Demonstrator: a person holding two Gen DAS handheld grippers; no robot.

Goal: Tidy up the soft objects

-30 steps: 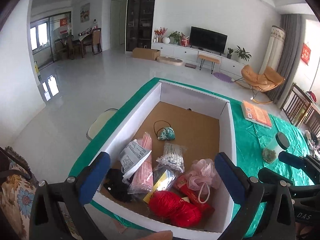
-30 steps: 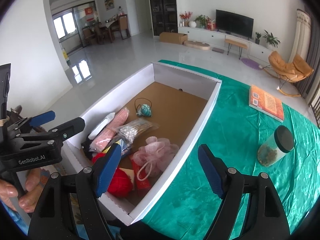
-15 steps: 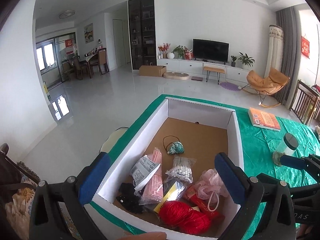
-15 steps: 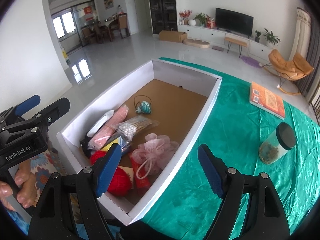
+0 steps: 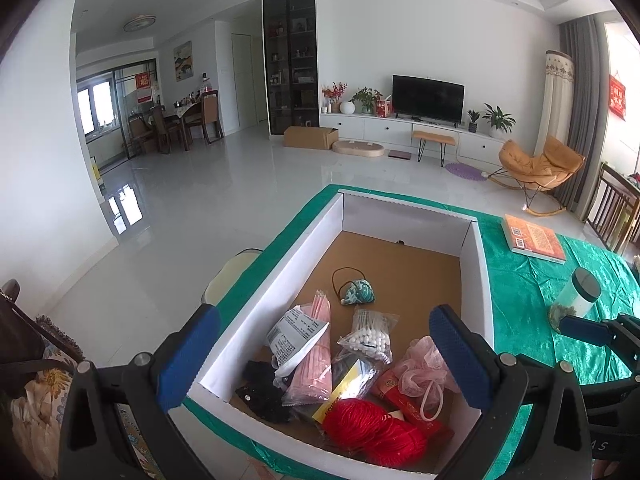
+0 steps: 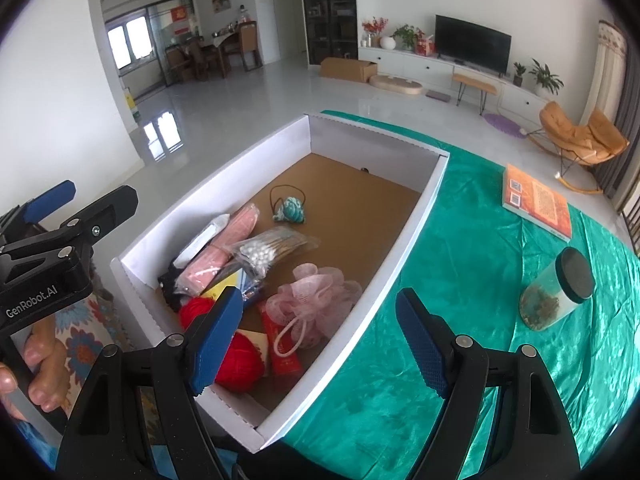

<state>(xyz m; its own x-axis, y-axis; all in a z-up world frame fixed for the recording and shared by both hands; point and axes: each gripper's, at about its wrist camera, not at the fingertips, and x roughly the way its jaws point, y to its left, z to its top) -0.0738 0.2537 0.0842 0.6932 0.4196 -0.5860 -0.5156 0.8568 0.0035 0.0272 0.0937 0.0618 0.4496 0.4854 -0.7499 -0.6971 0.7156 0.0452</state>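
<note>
**Soft things heaped at the near end of the box, both grippers empty**

The soft things lay inside the open white cardboard box with a brown floor (image 6: 416,216), which stood on the green satin tablecloth (image 6: 460,272) at its left edge. Most were crowded into the box's near end: a ball of red yarn (image 5: 372,432) against the near wall, a pink mesh bath puff with a cord loop (image 6: 316,300) toward the right wall, lying partly on a flat red packet (image 6: 280,348), a clear bag of cotton swabs (image 5: 370,336), a pink packet in clear wrap (image 5: 316,356) and a black fabric piece (image 5: 260,388) toward the left wall. A small teal pouch with a dark cord (image 6: 290,210) sat alone near the middle of the floor.

You held your left gripper (image 5: 320,360) over the near end, jaws spread wide, gripping nothing. Your right gripper (image 6: 320,340) hung over the right wall, also released and empty.

Right of the box, on the cloth, a clear jar with a black lid (image 6: 556,292) stood, an orange book (image 6: 536,206) beyond it.
</note>
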